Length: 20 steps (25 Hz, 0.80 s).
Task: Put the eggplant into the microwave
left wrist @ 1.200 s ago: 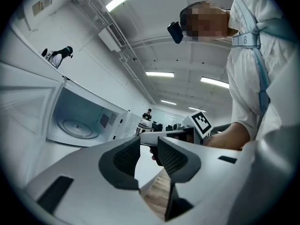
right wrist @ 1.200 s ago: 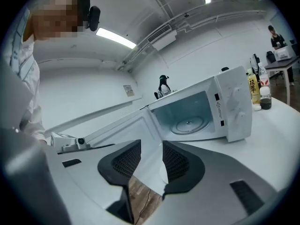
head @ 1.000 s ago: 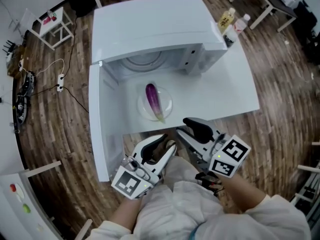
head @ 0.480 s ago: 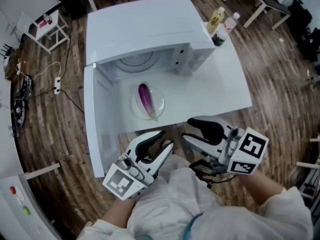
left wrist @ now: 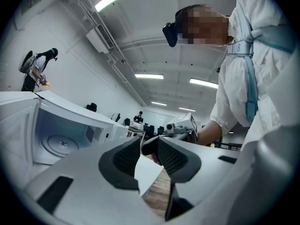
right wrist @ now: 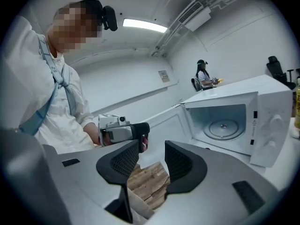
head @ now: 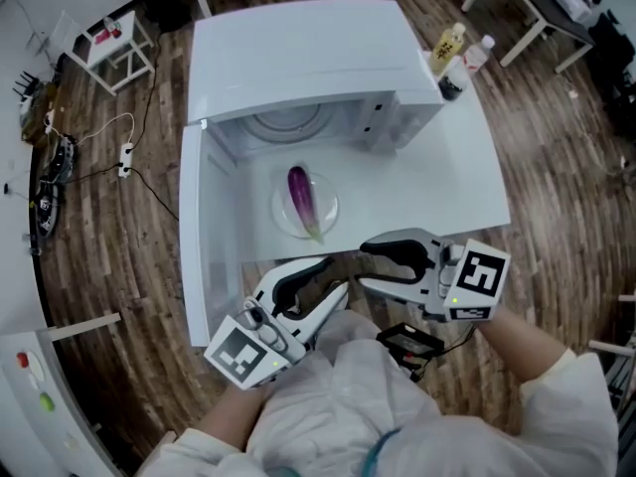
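Note:
A purple eggplant (head: 301, 195) lies on a clear glass plate (head: 329, 210) on the white table (head: 437, 182), in front of the white microwave (head: 298, 53). The microwave's door (head: 204, 251) stands swung open to the left, and its cavity (head: 288, 122) shows a bare turntable (right wrist: 224, 128). Both grippers hover off the table's near edge, short of the plate. My left gripper (head: 323, 278) is open and holds nothing (left wrist: 149, 146). My right gripper (head: 373, 264) points left towards the left one; its jaws have just been opening, with nothing between them (right wrist: 152, 156).
Two bottles (head: 455, 53) stand on the table at the microwave's right side. A wooden floor surrounds the table, with cables (head: 99, 157) at the left and a small white rack (head: 109, 38) at the upper left. A person stands far off beyond the microwave (right wrist: 204, 76).
My right gripper has rolled and swung from pointing up-left to pointing left, and has lifted a little. The left gripper has barely shifted. The eggplant stays on its plate.

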Each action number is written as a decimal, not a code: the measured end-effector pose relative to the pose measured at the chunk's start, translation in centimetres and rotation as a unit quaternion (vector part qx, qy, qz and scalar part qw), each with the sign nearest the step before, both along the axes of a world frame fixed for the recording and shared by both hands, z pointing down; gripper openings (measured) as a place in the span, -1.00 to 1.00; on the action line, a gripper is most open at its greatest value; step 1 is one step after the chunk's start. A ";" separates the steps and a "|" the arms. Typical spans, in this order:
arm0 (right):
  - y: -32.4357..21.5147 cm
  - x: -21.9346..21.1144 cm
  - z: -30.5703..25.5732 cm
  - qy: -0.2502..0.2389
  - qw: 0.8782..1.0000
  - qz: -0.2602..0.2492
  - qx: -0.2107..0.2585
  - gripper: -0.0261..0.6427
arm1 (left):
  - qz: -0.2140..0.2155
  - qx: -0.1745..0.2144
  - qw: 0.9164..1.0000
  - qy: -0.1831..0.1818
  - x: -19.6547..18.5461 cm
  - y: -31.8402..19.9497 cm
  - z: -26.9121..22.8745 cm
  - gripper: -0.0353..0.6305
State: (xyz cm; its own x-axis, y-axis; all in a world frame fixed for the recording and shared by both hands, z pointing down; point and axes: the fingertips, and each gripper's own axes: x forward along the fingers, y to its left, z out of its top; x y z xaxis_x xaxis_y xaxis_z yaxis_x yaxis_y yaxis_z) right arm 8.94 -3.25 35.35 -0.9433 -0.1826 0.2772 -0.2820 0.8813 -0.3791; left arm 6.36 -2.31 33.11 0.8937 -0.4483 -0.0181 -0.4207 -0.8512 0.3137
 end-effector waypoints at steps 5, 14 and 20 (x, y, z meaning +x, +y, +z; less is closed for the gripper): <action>-1.5 -0.2 1.1 0.019 0.998 -0.059 0.008 -0.39 | -0.010 -0.005 1.000 -0.009 -0.2 -0.6 1.0 -0.57; -5.2 -3.4 5.0 0.061 0.995 -0.071 0.024 -0.38 | -0.043 0.001 0.999 -0.012 -1.4 -2.4 2.4 -0.55; -5.7 -5.6 8.8 0.075 0.997 -0.030 0.022 -0.36 | -0.078 -0.016 0.997 -0.009 -2.3 -3.6 4.9 -0.55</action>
